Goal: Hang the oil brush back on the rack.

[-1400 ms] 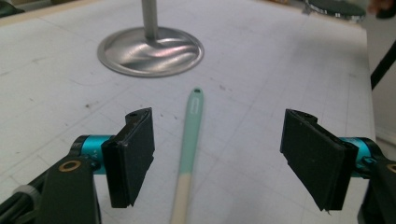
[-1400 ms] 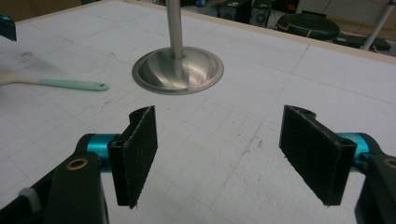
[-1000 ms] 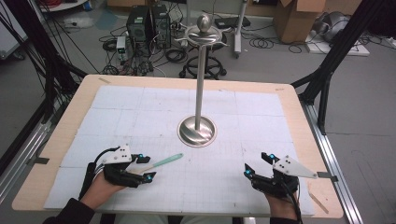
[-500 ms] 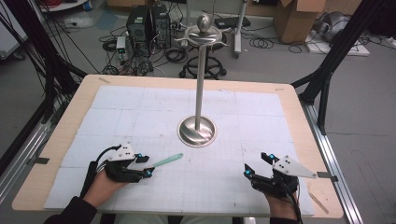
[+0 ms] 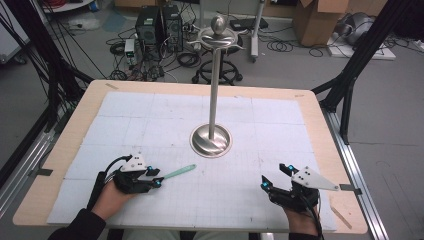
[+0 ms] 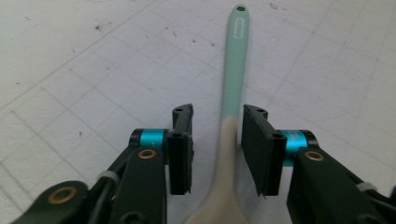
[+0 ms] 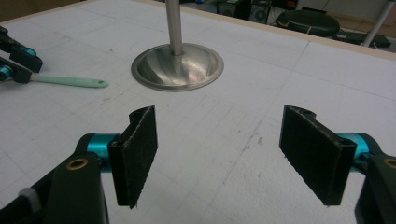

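**Three cameras, one table**

The high view looks forward and down from the person's edge of the table, taking in the whole mat and the cluttered floor behind. The left gripper view sits very low and close, aimed almost straight down along its jaws at a spoon on the mat. The right gripper view looks out more level across the table toward the metal stand. It shares the spoon and what seems to be the left gripper with the other views.
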`<state>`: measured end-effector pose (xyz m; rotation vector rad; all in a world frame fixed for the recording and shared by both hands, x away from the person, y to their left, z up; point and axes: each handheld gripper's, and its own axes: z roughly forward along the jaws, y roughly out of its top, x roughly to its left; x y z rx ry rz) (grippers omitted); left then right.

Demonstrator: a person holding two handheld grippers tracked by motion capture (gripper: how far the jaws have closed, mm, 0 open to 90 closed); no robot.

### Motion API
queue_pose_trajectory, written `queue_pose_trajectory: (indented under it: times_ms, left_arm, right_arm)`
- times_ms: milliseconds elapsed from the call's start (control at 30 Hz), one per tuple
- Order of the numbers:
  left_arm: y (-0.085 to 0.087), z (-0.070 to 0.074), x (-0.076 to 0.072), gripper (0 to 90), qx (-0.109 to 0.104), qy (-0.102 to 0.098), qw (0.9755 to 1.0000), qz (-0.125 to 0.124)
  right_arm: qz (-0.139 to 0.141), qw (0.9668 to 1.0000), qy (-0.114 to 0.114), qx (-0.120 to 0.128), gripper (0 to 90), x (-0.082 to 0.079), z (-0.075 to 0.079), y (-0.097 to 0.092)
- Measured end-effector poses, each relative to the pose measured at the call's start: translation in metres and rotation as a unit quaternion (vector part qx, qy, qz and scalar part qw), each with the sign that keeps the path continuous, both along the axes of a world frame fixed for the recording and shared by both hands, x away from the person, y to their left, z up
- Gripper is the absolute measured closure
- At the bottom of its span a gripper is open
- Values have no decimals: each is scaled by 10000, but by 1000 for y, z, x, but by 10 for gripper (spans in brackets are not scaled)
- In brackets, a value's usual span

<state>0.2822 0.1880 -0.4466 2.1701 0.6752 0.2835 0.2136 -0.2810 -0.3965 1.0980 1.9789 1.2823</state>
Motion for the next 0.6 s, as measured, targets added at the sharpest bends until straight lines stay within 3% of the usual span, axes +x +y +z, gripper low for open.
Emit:
queue_pose_trajectory:
  times_ms: [233, 600]
  left_arm:
    - [-3, 1, -2, 799, 6, 77, 9999, -113]
    - [0, 0, 3, 812, -179, 358, 9992, -39]
  right_arm:
    - [-27, 10000, 14, 18, 268, 0, 0, 0]
    - [-15, 10000, 12, 5, 268, 0, 0, 1]
